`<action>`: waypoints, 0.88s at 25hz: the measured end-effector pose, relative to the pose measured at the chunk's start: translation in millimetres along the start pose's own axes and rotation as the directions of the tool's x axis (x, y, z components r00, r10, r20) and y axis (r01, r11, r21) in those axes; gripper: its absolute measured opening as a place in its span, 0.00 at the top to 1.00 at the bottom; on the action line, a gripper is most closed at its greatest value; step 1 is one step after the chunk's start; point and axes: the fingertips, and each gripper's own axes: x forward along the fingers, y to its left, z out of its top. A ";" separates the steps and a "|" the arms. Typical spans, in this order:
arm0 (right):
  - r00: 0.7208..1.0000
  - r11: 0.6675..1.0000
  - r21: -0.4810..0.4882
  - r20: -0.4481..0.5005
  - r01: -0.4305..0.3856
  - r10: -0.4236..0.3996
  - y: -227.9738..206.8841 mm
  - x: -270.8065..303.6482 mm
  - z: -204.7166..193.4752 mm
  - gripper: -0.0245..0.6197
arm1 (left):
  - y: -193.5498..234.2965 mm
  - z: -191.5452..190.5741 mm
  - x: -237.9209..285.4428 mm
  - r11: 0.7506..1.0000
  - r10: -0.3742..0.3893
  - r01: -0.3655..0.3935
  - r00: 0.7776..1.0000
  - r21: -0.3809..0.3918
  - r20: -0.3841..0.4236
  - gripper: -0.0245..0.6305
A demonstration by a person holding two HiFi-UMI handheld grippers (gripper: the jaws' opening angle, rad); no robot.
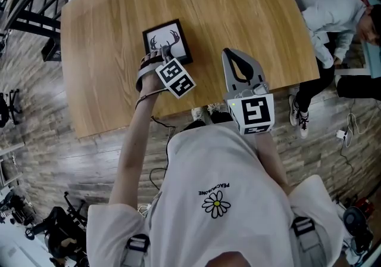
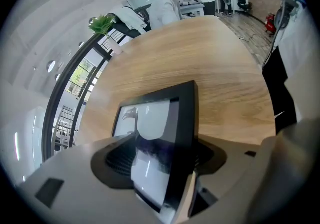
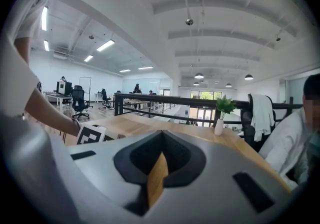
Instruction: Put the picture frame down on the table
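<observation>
The black picture frame (image 1: 169, 39) with an antlered deer print lies face up on the wooden table (image 1: 238, 9), left of centre. My left gripper (image 1: 162, 52) points down at the frame's near edge. In the left gripper view the frame (image 2: 160, 113) runs between the jaws of the left gripper (image 2: 155, 168), which stand wide apart and open, their pads not pressing on it. My right gripper (image 1: 229, 53) hovers over the table to the right of the frame, shut and holding nothing. In the right gripper view only a sliver of table shows between the jaws of the right gripper (image 3: 159, 168).
A person in white (image 1: 333, 15) sits at the table's right edge. A small potted plant (image 3: 220, 118) stands at the far end of the table, with a black railing (image 3: 165, 100) behind it. Bare wood (image 2: 220, 68) stretches beyond the frame.
</observation>
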 end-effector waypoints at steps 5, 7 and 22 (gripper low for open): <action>1.000 1.000 0.001 -0.002 0.010 -0.010 -3.1 -2.8 -2.3 0.95 | -7.6 -2.9 2.5 0.999 -0.033 0.033 0.999 0.013 -0.015 0.48; 1.000 1.000 0.004 -0.004 0.011 -0.011 -4.4 -2.8 -2.5 0.95 | -10.9 -4.1 2.8 0.998 -0.056 0.056 0.998 0.020 -0.018 0.47; 0.999 0.999 0.029 -0.021 0.025 -0.025 -8.5 -8.8 -10.4 0.95 | -19.3 -6.3 5.2 0.985 -0.169 0.169 0.986 0.023 -0.002 0.43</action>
